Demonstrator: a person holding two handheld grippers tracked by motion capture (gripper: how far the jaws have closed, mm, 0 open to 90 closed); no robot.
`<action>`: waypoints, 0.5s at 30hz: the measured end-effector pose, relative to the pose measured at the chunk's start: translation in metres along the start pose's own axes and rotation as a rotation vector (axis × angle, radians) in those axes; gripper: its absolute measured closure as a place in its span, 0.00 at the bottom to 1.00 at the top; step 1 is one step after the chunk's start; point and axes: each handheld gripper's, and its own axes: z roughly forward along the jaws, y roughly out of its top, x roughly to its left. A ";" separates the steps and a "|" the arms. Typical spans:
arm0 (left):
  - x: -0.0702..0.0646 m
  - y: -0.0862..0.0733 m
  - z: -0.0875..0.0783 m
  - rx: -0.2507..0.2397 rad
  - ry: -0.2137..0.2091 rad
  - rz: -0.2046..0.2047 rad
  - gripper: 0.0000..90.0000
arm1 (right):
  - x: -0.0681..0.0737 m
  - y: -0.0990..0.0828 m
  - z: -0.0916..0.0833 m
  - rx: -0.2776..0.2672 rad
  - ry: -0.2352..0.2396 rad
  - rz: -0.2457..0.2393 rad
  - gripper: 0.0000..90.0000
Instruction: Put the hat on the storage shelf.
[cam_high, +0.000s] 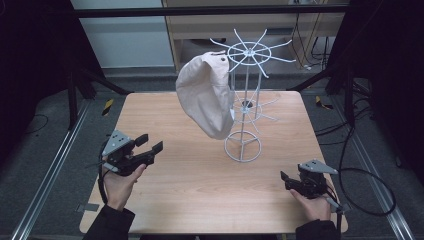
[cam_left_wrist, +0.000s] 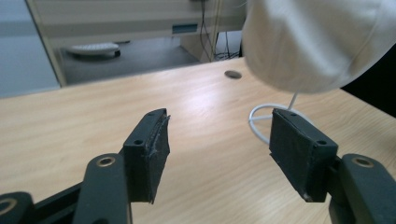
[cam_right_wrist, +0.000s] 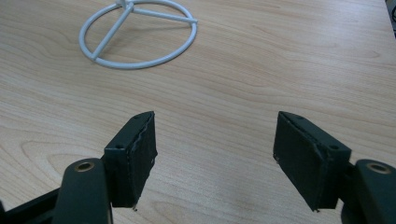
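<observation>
A cap (cam_high: 207, 95) hangs on the rack (cam_high: 243, 100). Left gripper (cam_high: 145, 146) and right gripper (cam_high: 289, 181), near the rack's base, gape empty; tugging the cap could topple the rack.

Left gripper (cam_high: 150, 143) is gaping left of the wire stand (cam_high: 243, 145); right gripper (cam_high: 286, 179) is gaping at its right, nearer the person.
</observation>
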 end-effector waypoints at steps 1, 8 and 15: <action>0.003 -0.005 -0.002 0.010 0.008 -0.006 0.41 | 0.001 0.000 0.000 0.001 0.002 0.006 0.33; 0.018 -0.042 -0.013 0.090 0.054 -0.017 0.39 | 0.000 -0.001 0.000 -0.002 0.002 0.006 0.31; 0.032 -0.074 -0.016 0.163 0.097 -0.035 0.38 | 0.000 -0.002 0.000 -0.011 0.006 0.022 0.29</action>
